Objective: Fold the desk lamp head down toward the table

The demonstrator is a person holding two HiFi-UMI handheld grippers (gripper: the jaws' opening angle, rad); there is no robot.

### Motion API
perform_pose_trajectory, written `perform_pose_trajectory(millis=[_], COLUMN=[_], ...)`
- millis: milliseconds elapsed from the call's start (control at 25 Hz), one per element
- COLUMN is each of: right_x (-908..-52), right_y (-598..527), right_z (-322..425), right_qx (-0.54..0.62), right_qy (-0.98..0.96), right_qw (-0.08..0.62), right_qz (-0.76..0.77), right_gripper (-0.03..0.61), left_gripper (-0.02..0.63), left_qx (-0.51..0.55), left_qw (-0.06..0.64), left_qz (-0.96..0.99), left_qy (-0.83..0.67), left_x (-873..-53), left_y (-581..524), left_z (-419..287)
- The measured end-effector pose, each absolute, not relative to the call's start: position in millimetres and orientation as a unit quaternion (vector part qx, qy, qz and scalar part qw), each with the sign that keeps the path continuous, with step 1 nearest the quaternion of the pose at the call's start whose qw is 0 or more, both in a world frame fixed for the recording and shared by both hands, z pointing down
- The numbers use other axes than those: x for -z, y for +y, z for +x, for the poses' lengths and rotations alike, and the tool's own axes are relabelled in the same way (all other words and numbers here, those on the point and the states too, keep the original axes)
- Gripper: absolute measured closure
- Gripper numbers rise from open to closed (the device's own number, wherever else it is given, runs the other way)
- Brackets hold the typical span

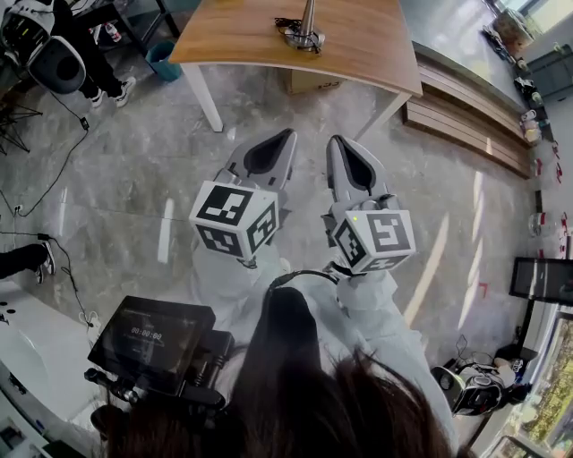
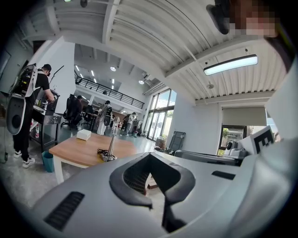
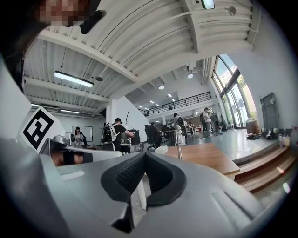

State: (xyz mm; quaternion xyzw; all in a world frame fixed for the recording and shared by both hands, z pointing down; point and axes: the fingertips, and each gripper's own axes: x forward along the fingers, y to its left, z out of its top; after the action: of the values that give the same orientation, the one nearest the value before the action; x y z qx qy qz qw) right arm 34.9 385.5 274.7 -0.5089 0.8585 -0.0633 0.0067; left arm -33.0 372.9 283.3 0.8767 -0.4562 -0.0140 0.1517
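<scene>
My left gripper [image 1: 283, 136] and right gripper [image 1: 337, 143] shut, empty. Dead ahead, well apart: desk lamp [image 1: 307, 25], stem upright; neither gripper nearer

1. Monitor screen [image 1: 152, 338], bottom left of the head view: we see one row of pale digits, timer-like, too blurred to read with confidence.
2. Left marker cube [image 1: 235, 217]: black-and-white square code patterns on the faces we can see. They are machine markers, not letters or numbers.
3. Right marker cube [image 1: 374, 239]: the same kind of square patterns. One face also shows at the right edge of the left gripper view, partly cut off.
4. We can read no other text, brand or sign in any view.
</scene>
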Motion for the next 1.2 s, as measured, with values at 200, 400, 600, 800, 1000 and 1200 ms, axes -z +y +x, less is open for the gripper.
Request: perform_pose_trajectory(millis=[200,400,600,800,1000,1200], right_x=[-290.4,-302.2,-297.3,-292.6,-301.2,-321.1], right_y=[368.2,310.9,224.4,133.1,56.1,-15.9], right_z=[54.4,64.9,63.4,55.6,48.5,55.1], right_qx=[0.072,0.074,0.071,0.075,0.084,0.098], right_qy=[0.86,0.858,0.855,0.847,0.844,0.846], right_qw=[0.006,0.006,0.008,0.014,0.003,-0.004], right_qz=[-0.505,-0.508,-0.514,-0.525,-0.53,-0.524], right_gripper=[0.577,0.577,0.578,0.577,0.577,0.577], left_gripper=[0.613,0.613,0.613,0.612,0.612,0.613], left_qx=[0.005,0.007,0.01,0.007,0.003,-0.008], left_qw=[0.156,0.157,0.149,0.145,0.158,0.172], left_qz=[0.87,0.869,0.872,0.877,0.876,0.879], left_qy=[-0.468,-0.47,-0.466,-0.458,-0.456,-0.445], left_x=[-298.5,-308.8,-299.5,-293.3,-302.9,-325.8], left_y=[352.7,293.7,205.0,114.2,36.5,-31.4], left_z=[-21.1,-16.2,-19.6,-31.7,-41.9,-34.5])
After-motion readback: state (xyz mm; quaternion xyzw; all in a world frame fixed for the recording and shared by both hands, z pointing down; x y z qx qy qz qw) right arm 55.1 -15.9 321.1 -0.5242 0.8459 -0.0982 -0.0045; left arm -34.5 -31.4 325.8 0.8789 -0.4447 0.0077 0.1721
